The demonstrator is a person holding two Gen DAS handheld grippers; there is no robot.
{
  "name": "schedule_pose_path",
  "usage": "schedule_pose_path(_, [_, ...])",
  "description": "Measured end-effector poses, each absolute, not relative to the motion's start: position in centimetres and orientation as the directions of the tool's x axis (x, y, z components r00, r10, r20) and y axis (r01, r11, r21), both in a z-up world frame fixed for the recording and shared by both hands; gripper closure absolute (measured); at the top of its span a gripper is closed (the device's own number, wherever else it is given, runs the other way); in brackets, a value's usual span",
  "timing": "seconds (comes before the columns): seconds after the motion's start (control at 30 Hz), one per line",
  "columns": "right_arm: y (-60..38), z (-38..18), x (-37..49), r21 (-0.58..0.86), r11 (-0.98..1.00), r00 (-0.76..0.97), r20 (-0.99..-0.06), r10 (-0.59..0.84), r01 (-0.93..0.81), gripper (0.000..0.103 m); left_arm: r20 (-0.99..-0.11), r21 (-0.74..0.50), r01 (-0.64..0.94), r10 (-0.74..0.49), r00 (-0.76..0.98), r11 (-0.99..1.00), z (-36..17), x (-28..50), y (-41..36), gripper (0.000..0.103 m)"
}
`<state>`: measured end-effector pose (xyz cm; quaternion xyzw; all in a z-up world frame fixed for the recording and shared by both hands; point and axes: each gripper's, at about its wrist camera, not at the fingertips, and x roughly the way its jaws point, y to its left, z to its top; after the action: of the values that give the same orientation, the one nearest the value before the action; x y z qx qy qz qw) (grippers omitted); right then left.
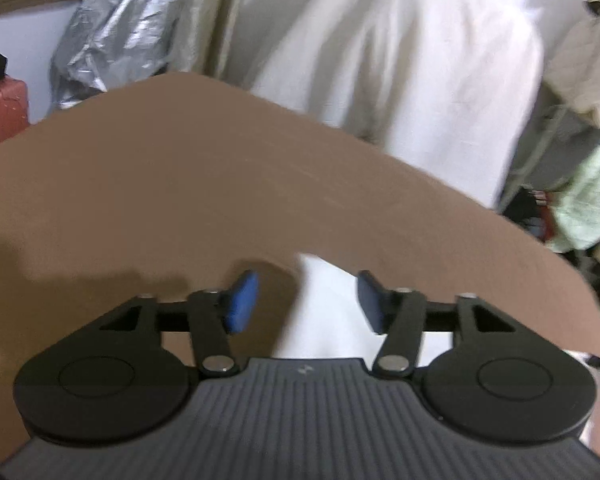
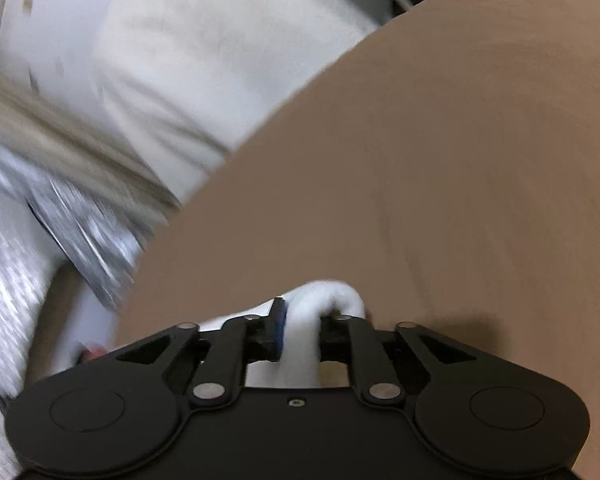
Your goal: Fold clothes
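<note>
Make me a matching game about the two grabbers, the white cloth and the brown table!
Things:
1. left gripper
2. right gripper
3. white cloth
4. table

States:
A. brown and mostly bare
B. pinched between two fingers
C. fingers spread apart, clamping nothing
D. closed tight on fabric

Pairs: 1-C, 2-D, 3-B, 4-A
</note>
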<state>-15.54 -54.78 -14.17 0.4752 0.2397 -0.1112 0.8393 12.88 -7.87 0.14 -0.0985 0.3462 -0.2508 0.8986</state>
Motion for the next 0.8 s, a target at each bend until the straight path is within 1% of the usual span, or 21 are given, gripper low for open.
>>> schedule_pose_path(0.03, [-54.1,-13.6,-16.2,0.723,0.540,0.856,-0.517,0.011,0.430,0.069,-0.575,-0.344,0.391,-0.521,0.632,0.854,-0.2,11.4,-7.7,0.039])
schedule_pose_path(0.07, [-52.8,-12.9,-16.2,0.670,0.594,0.841,-0.540,-0.022,0.446,0.069,-0.589,-0.321,0.399,-0.511,0.626,0.859,-0.6,10.3,-7.8,0.039])
schedule_pose_path(0.1, [-51.5,-12.2,-16.3,0.612,0.644,0.827,-0.560,-0.057,0.459,0.069,-0.617,-0.272,0.411,-0.486,0.620,0.870,-1.2,9.6,-8.4,0.038])
schedule_pose_path(0.17, [-49.0,-10.7,-16.5,0.486,0.730,0.796,-0.591,-0.131,0.480,0.069,-0.684,-0.104,0.432,-0.380,0.623,0.896,-2.9,8.9,-10.6,0.038])
schedule_pose_path(0.2, [-47.7,-10.0,-16.5,0.418,0.766,0.781,-0.601,-0.169,0.488,0.068,-0.718,-0.010,0.417,-0.297,0.629,0.909,-4.1,8.7,-11.3,0.038])
schedule_pose_path(0.23, [-46.1,-9.4,-16.3,0.345,0.805,0.771,-0.603,-0.203,0.482,0.068,-0.759,0.057,0.374,-0.203,0.619,0.926,-5.6,9.1,-11.5,0.037])
schedule_pose_path(0.27, [-44.0,-8.8,-15.6,0.264,0.847,0.769,-0.596,-0.232,0.461,0.069,-0.789,0.065,0.312,-0.143,0.597,0.948,-7.2,9.9,-11.0,0.031])
schedule_pose_path(0.3, [-42.2,-8.3,-14.7,0.185,0.881,0.768,-0.588,-0.255,0.435,0.069,-0.813,0.056,0.257,-0.105,0.573,0.965,-8.6,10.6,-10.4,0.031])
schedule_pose_path(0.37, [-39.4,-7.8,-13.8,0.057,0.932,0.774,-0.576,-0.262,0.357,0.069,-0.832,-0.061,0.187,-0.154,0.533,0.980,-9.6,11.3,-8.8,0.028])
schedule_pose_path(0.4, [-38.0,-7.6,-13.3,0.020,0.950,0.783,-0.573,-0.244,0.311,0.068,-0.835,-0.091,0.164,-0.166,0.525,0.982,-9.8,11.4,-8.4,0.028])
schedule_pose_path(0.47, [-35.9,-7.4,-12.3,0.032,0.974,0.797,-0.582,-0.163,0.223,0.067,-0.814,0.006,0.194,-0.108,0.570,0.981,-8.8,10.7,-9.2,0.029])
schedule_pose_path(0.5, [-34.9,-7.5,-11.9,0.040,0.982,0.798,-0.590,-0.125,0.184,0.067,-0.795,0.083,0.192,-0.051,0.605,0.978,-8.4,10.2,-9.8,0.029])
schedule_pose_path(0.53, [-33.9,-7.7,-11.6,0.046,0.988,0.795,-0.599,-0.092,0.149,0.066,-0.780,0.136,0.184,-0.010,0.625,0.974,-8.2,9.9,-10.0,0.031])
schedule_pose_path(0.57, [-33.0,-7.9,-11.3,0.050,0.992,0.790,-0.610,-0.061,0.115,0.065,-0.766,0.185,0.171,0.033,0.642,0.968,-8.1,9.6,-10.2,0.036])
schedule_pose_path(0.63, [-31.2,-8.5,-11.0,0.055,0.997,0.776,-0.631,-0.005,0.051,0.064,-0.749,0.260,0.125,0.118,0.652,0.957,-8.0,8.8,-9.8,0.037])
schedule_pose_path(0.67, [-30.3,-8.8,-10.8,0.058,0.998,0.767,-0.641,0.023,0.019,0.062,-0.748,0.253,0.115,0.118,0.653,0.961,-7.7,8.5,-9.3,0.038])
schedule_pose_path(0.7, [-29.5,-9.0,-10.7,0.066,0.998,0.759,-0.650,0.051,-0.010,0.061,-0.745,0.207,0.124,0.075,0.662,0.970,-6.9,8.1,-8.8,0.039])
schedule_pose_path(0.73, [-28.9,-9.1,-10.7,0.082,0.996,0.751,-0.656,0.079,-0.033,0.060,-0.733,0.138,0.152,-0.002,0.681,0.979,-5.9,7.3,-8.4,0.039])
schedule_pose_path(0.8, [-27.7,-9.3,-10.7,0.113,0.991,0.734,-0.666,0.133,-0.077,0.059,-0.674,-0.014,0.253,-0.196,0.712,0.967,-3.4,5.1,-8.1,0.037])
